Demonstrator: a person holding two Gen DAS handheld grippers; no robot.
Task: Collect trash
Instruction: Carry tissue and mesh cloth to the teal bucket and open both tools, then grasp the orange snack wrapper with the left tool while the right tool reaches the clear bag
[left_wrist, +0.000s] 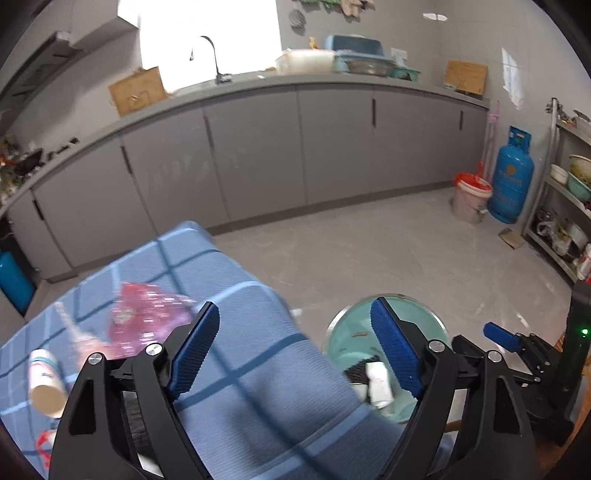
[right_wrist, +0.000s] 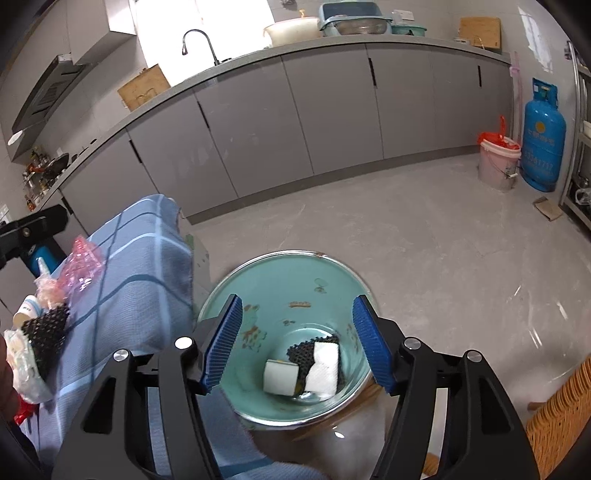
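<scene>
A teal basin (right_wrist: 280, 291) stands on the floor beside a table with a blue checked cloth (right_wrist: 140, 295). It holds a white tissue (right_wrist: 325, 369), a white block (right_wrist: 279, 376) and black foam netting (right_wrist: 301, 350). My right gripper (right_wrist: 297, 341) is open and empty just above the basin. My left gripper (left_wrist: 295, 347) is open and empty over the cloth's edge (left_wrist: 240, 332); the basin (left_wrist: 345, 332) lies to its right. On the cloth lie a pink plastic wrapper (left_wrist: 147, 317), a small white bottle (left_wrist: 44, 380), black netting (right_wrist: 46, 332) and crumpled plastic (right_wrist: 26, 373).
Grey kitchen cabinets (right_wrist: 295, 110) run along the far wall under a counter with a sink tap (right_wrist: 199, 44). A blue gas cylinder (right_wrist: 543, 136) and a pink bucket (right_wrist: 496, 162) stand at the right. A metal shelf rack (left_wrist: 569, 206) is at far right, a wicker seat (right_wrist: 554, 424) bottom right.
</scene>
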